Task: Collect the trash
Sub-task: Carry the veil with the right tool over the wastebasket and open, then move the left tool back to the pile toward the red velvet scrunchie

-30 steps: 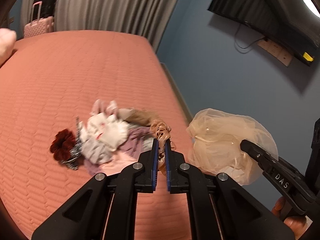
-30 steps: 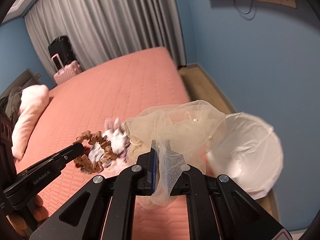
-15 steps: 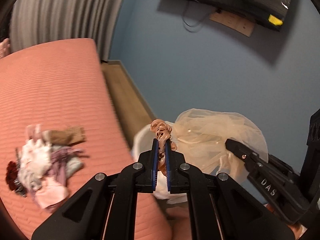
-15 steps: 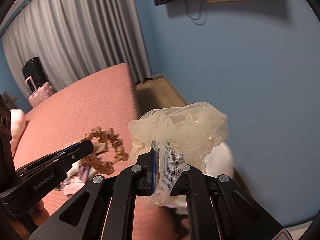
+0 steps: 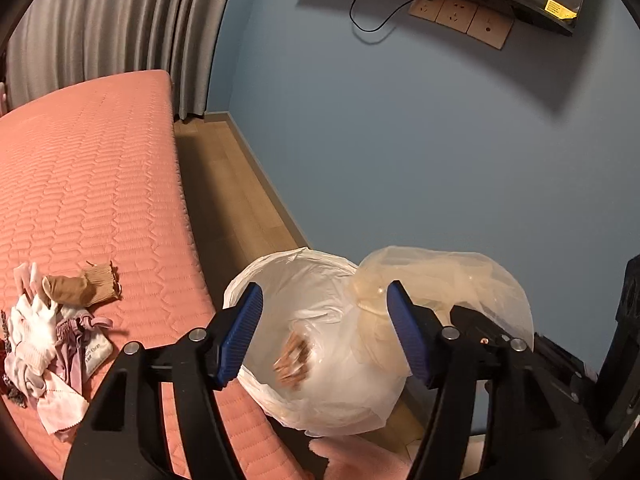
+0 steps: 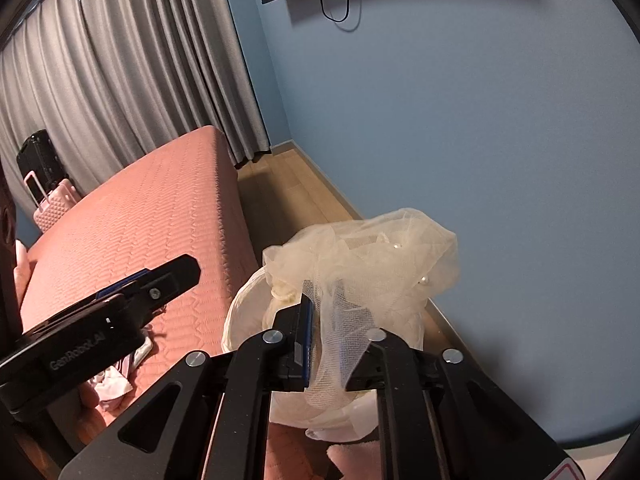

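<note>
White plastic lines the bin in the left wrist view, its mouth wide open on the floor just beside the bed. The left claw hangs over that mouth with its jaws spread and nothing between them. Below it, inside the liner, a brown beaded thing shows as a blur, apparently falling or just landed. The spread jaws above the opening fit a release aimed so the piece drops in rather than onto the floor. On the bed to the left lies a pile of small cloth scraps, with a tan sock at its top edge; that is the trash not yet collected. At the right, a cream tulle bundle hangs at the bin's far rim, partly behind the claw's right finger.

From the right wrist, the right claw is pinching the tulle: a strip of net runs down between the pressed jaws while the rest puffs out above them. It is held over the bin, probably so that letting go will send it into the liner. The left claw reaches in from the left, above the bed edge; from this side its jaws cannot be judged. A few scraps show under it.
</note>
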The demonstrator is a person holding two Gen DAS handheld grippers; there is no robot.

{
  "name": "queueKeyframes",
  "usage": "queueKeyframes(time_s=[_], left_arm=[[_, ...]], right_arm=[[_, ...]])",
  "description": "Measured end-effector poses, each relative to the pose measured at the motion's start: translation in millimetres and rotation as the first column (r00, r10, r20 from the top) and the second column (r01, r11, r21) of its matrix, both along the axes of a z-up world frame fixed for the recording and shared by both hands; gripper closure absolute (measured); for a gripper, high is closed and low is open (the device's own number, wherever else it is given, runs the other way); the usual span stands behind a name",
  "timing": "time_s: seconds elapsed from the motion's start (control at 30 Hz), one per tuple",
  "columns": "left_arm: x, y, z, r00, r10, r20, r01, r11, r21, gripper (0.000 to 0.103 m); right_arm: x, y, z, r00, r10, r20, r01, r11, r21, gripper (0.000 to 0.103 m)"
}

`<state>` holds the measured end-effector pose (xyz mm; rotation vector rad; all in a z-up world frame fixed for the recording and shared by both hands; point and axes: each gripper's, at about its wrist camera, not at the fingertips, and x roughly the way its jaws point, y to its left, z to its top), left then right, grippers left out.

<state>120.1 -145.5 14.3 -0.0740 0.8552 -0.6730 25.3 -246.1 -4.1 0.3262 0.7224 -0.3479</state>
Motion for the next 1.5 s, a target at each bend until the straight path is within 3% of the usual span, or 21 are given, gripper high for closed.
queueKeyframes(time_s=[0.07, 0.2, 0.5, 1.03, 1.5], left_arm=[[1, 4, -1, 1.0, 0.011, -0.003, -0.011, 1.0, 0.005, 0.041], [6, 15, -2, 0.999, 0.046, 0.004, -0.046, 0.999, 0.018, 0.041], [12, 41, -4, 0.995, 0.101, -0.003, -0.101, 0.995, 0.017, 0.041], [0, 91, 0, 0.984, 0.179, 0.006, -0.179, 0.984, 0.012, 0.041], [-3, 179, -13, 0.943, 0.332, -0.023, -0.332, 0.943, 0.02, 0.034]], right_arm=[[5, 2, -1, 1.0, 0.001, 0.003, -0.001, 1.0, 0.0, 0.085], [2, 5, 0, 1.0, -0.002, 0.021, 0.002, 1.0, -0.017, 0.062], [9, 19, 8, 0.999, 0.017, 0.032, -0.016, 1.0, -0.025, 0.054], [3, 65, 15, 0.996, 0.083, 0.026, -0.082, 0.996, -0.036, 0.051], [7, 135, 10, 0.983, 0.183, 0.004, -0.183, 0.982, -0.037, 0.045]])
